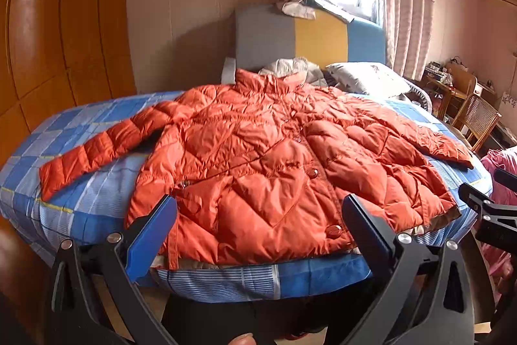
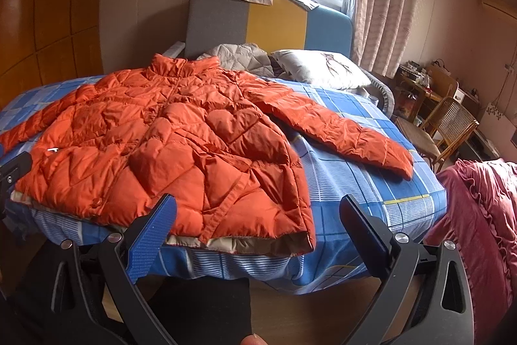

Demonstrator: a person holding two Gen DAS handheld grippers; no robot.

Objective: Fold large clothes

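Lying flat on the bed [image 1: 80,131], the orange puffy jacket [image 1: 258,151] is spread out with its front up and its buttons closed. Both sleeves reach out to the sides, one toward each edge of the bed. The bottom hem sits right at the near edge of the bed, and a bit of tan lining peeks out under it. The bed has a blue checked sheet [image 2: 355,157]. Past the collar of the jacket there is a grey pillow [image 2: 323,67] and a crumpled pale blanket [image 2: 239,55], in front of a headboard [image 1: 320,34] of grey, yellow and blue.

The left gripper [image 1: 258,225] hangs in front of the hem, near the middle of the jacket. Its jaws are wide apart and hold nothing. The right gripper [image 2: 257,225] hangs in front of the jacket's near corner on the right. Its jaws are wide apart too, with nothing between them. Neither gripper touches the jacket.

A wooden chair [image 2: 449,131] stands past the bed on the right, and a dark pink cloth [image 2: 478,215] lies close by.
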